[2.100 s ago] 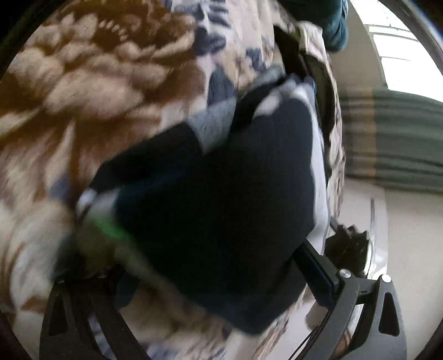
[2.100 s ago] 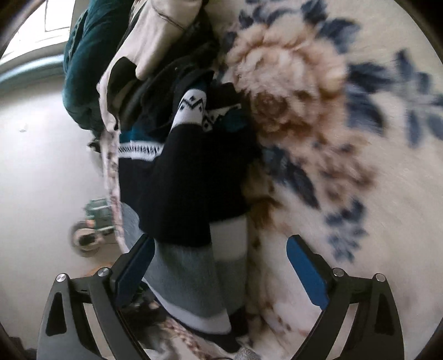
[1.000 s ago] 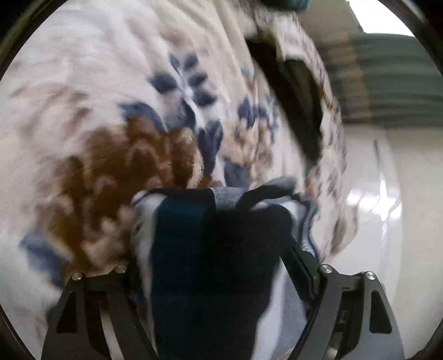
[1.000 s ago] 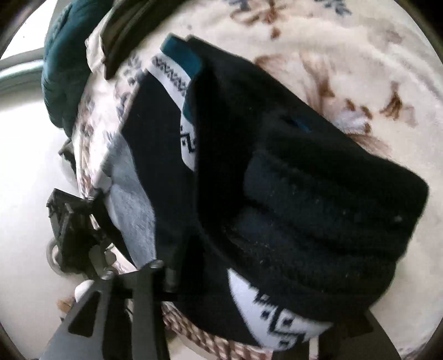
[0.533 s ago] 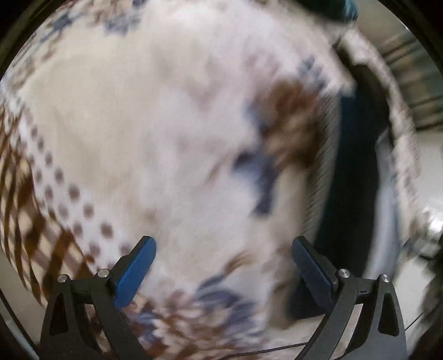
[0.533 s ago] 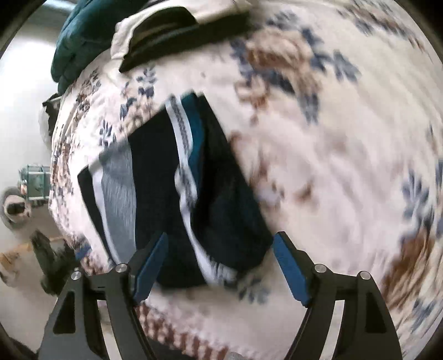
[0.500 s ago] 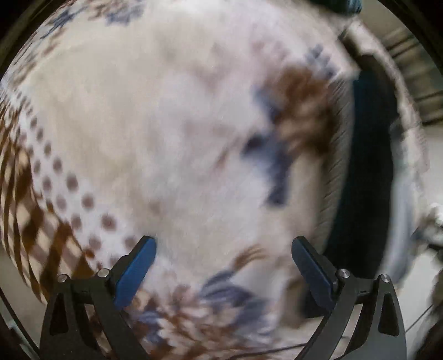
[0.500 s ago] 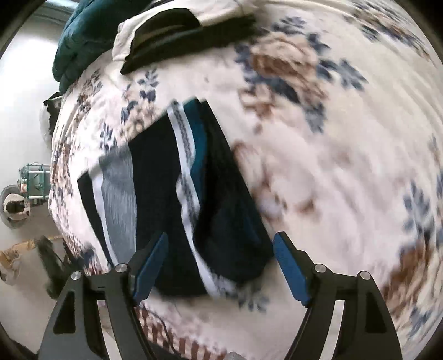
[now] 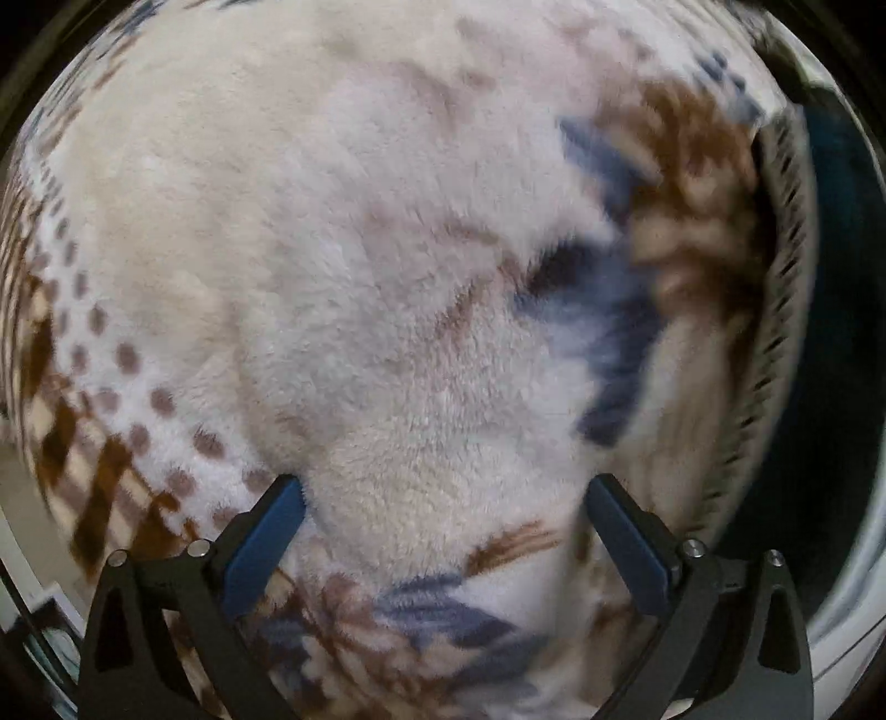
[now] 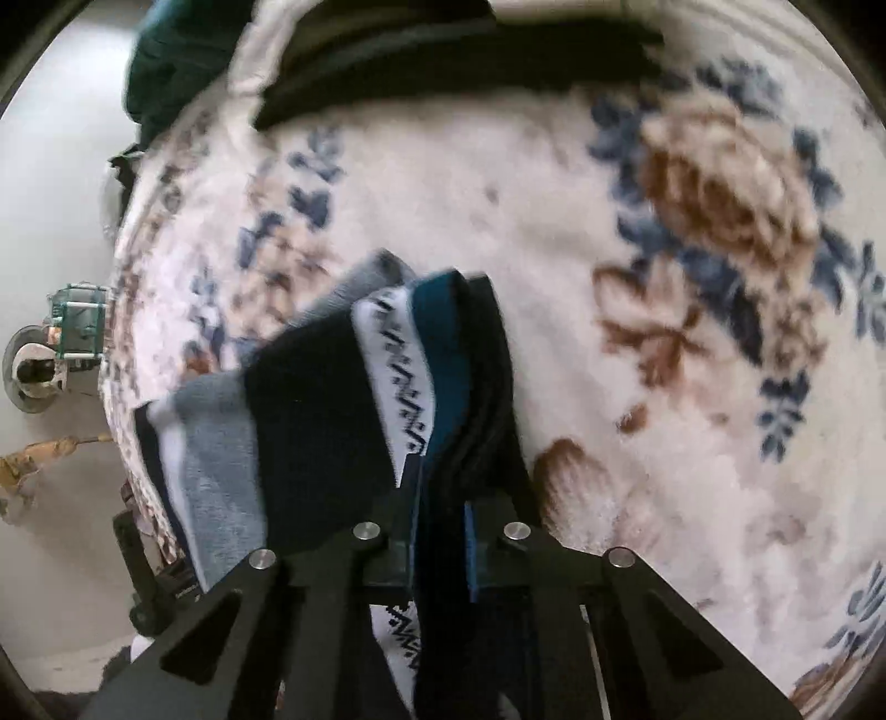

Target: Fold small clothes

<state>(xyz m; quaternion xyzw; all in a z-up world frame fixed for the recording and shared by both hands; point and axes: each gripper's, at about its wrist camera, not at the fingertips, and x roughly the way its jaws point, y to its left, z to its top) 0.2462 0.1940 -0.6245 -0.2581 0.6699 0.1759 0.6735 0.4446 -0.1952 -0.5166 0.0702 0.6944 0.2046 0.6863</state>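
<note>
The right gripper (image 10: 437, 531) pinches the near edge of a folded dark sock (image 10: 332, 399) with white, teal and grey bands, which stretches ahead and to its left over a fleecy flowered blanket (image 10: 554, 232). The left gripper (image 9: 443, 531) is spread wide and empty, close over bare blanket, the sock's edge (image 9: 841, 277) far to its right. More dark clothes (image 10: 443, 50) lie well ahead of the right gripper.
</note>
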